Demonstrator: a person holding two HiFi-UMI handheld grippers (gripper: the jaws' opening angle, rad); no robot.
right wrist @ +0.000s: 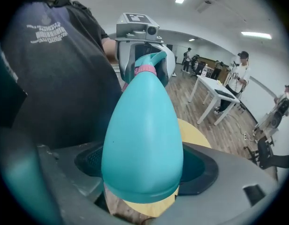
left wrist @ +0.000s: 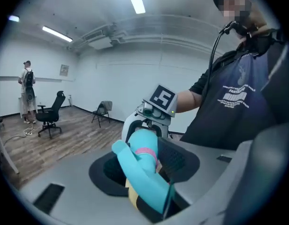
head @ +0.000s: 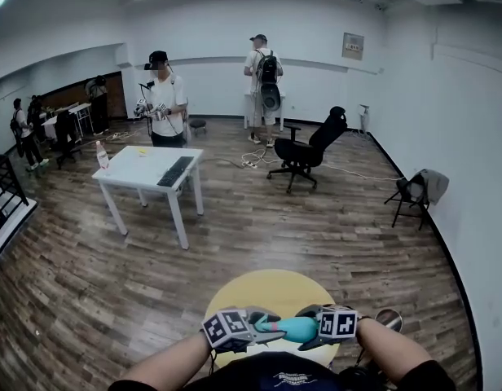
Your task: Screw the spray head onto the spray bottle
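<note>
The right gripper (head: pixel 314 332) has its fingers (right wrist: pixel 203 168) clamped around the wide body of the teal spray bottle (right wrist: pixel 143 139), which is held sideways over the round yellow surface (head: pixel 267 287). The left gripper (head: pixel 255 329) has its fingers (left wrist: pixel 182 161) gripping the teal spray head (left wrist: pixel 137 165), which meets the bottle's neck at a pink collar (left wrist: pixel 145 151).

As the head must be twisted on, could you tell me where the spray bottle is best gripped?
Grip the spray bottle by its wide lower body, from the base end, as the right gripper does: the egg shape is broadest there, and the neck stays free for the spray head in the left gripper.
</note>
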